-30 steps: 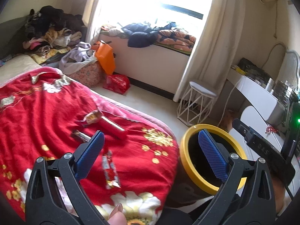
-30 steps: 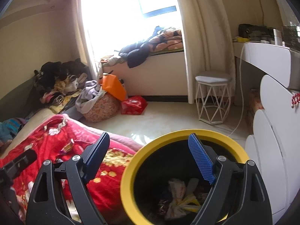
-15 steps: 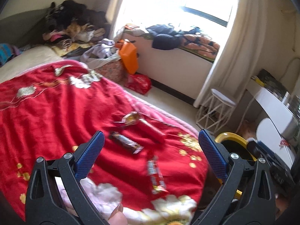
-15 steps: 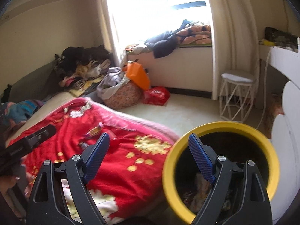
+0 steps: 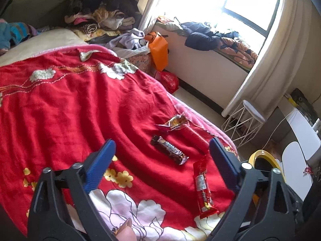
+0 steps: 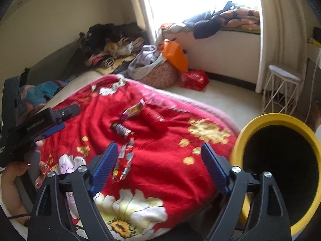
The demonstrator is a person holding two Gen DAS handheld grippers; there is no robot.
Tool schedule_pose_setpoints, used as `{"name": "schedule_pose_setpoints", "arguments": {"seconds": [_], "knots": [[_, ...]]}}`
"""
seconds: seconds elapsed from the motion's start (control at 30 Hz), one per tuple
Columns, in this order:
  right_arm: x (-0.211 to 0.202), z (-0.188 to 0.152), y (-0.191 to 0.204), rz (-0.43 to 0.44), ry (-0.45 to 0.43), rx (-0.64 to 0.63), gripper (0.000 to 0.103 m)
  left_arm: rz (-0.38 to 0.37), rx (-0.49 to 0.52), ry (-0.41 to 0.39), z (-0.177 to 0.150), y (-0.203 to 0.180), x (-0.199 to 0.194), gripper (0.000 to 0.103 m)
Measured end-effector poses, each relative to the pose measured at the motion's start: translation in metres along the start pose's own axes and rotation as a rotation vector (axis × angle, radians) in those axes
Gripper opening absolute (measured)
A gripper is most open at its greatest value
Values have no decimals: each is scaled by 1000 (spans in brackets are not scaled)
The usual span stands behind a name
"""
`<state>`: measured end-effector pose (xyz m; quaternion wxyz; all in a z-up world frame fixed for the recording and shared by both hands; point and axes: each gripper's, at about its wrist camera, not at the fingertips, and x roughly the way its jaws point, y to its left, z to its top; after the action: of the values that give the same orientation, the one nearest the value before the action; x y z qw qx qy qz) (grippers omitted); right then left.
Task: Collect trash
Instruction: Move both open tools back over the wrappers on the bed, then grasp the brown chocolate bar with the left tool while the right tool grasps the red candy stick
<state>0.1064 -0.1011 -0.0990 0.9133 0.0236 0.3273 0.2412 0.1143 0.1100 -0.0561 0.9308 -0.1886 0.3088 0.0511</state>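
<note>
Three wrappers lie on the red blanket [image 5: 60, 104]: a dark chocolate-bar wrapper [image 5: 169, 149], a red wrapper [image 5: 203, 184] and a crumpled gold and pink wrapper [image 5: 175, 121]. My left gripper [image 5: 160, 156] is open and empty above the blanket, the dark wrapper between its fingers in view. My right gripper [image 6: 158, 160] is open and empty over the bed's near corner. The red wrapper [image 6: 123, 163] lies by its left finger. The yellow-rimmed trash bin [image 6: 280, 160] stands right of the bed; it also shows in the left wrist view [image 5: 264, 158].
A red cylinder [image 6: 154, 117] lies on the blanket. A laundry basket [image 6: 158, 74] with an orange bag [image 6: 175, 55] and a red bag [image 6: 193, 79] are on the floor. A white wire stool [image 6: 280, 88] stands by the curtain. A white dresser [image 5: 301, 140] is at right.
Both grippers have swung left from the bin towards the bed. The wrappers now sit between the left fingers; the bin has slid to the right edge in both views.
</note>
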Motion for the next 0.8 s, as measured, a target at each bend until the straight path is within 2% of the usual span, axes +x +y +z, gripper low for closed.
{"name": "schedule_pose_setpoints", "arguments": {"seconds": [0.17,0.27,0.43,0.63,0.8], "knots": [[22,-5,17,66,72,-28,62,-23,-37,64,-1,8,19,57],[38,-7,23,106,131,-19,54,-49,-61,107,-2,12,32,46],[59,-12,28,127,209,-15,45,-90,-84,184,-6,11,56,38],[70,-19,22,142,268,16,21,-134,-139,264,-13,9,87,37],[60,-22,10,138,242,49,17,-142,-188,296,-17,10,105,37]]}}
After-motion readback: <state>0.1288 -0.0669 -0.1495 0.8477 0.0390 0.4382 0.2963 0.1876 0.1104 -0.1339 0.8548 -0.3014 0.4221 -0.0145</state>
